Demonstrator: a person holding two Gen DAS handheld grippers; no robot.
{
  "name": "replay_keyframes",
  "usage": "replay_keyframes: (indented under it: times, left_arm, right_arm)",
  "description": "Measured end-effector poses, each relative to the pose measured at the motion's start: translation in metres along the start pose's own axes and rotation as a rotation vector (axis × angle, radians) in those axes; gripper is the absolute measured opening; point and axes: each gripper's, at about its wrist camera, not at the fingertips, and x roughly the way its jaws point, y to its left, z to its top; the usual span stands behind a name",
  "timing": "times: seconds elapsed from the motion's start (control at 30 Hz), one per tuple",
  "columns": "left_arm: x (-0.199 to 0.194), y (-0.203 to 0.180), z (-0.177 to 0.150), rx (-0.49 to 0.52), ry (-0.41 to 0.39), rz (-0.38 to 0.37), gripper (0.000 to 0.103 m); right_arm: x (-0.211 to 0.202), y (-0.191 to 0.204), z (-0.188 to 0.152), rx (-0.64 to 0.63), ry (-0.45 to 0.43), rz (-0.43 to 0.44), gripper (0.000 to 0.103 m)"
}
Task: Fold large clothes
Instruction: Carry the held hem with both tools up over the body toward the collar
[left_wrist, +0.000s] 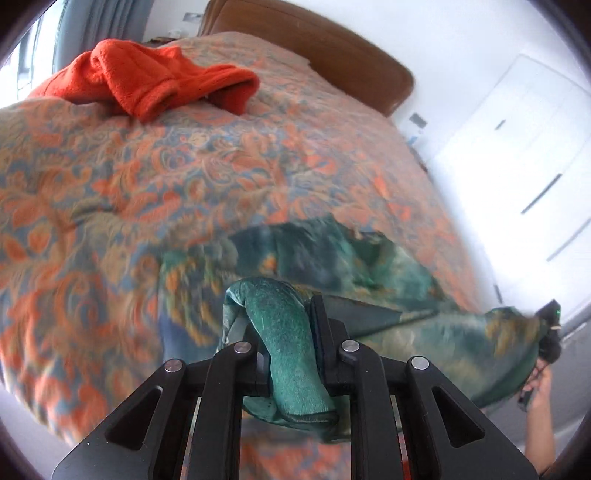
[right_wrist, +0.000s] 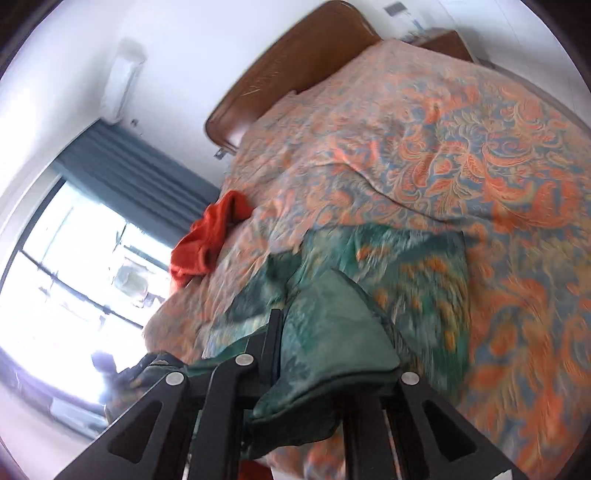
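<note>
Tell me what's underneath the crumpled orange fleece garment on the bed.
The orange fleece garment lies on the floral orange-and-blue quilted bedspread, near the wooden headboard. Whatever sits directly beneath its folds is covered.

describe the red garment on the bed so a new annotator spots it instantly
Start at the bed, covered by an orange-and-blue paisley spread, with its brown wooden headboard. Toward the window side near the curtain lies a crumpled orange-red fleece garment, alone on the spread. It is plain, fuzzy and solid-coloured, unlike the patterned green garment that both tongs hold at the near edge.
</note>
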Motion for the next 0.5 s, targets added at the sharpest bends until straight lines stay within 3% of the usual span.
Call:
replay_keyframes:
  times: [0.1, 0.17, 0.27, 0.37, 0.43, 0.5]
  left_arm:
    - [0.046, 0.009, 0.020, -0.022, 0.027, 0.033, 0.022]
    - [0.059, 0.013, 0.011, -0.019, 0.054, 0.069, 0.026]
    - [0.065, 0.023, -0.007, -0.079, 0.106, 0.038, 0.047]
    - [0.058, 0.037, 0.001, -0.168, 0.112, -0.061, 0.070]
    - [0.039, 0.039, 0.011, -0.165, 0.048, -0.041, 0.097]
    - [0.022, 0.043, 0.019, -0.139, -0.013, -0.029, 0.099]
  right_arm:
    - [0.052, -0.033, 0.030, 0.112, -0.027, -0.055, 0.013]
    - [0.085, -0.059, 0.037, 0.220, -0.036, -0.085, 0.017]
    - [0.115, -0.092, 0.036, 0.353, -0.018, -0.092, 0.029]
    - [0.125, -0.111, 0.036, 0.459, -0.010, -0.040, 0.043]
    - [0.124, -0.114, 0.042, 0.492, 0.007, 0.019, 0.055]
    - [0.114, -0.111, 0.050, 0.483, -0.006, 0.064, 0.065]
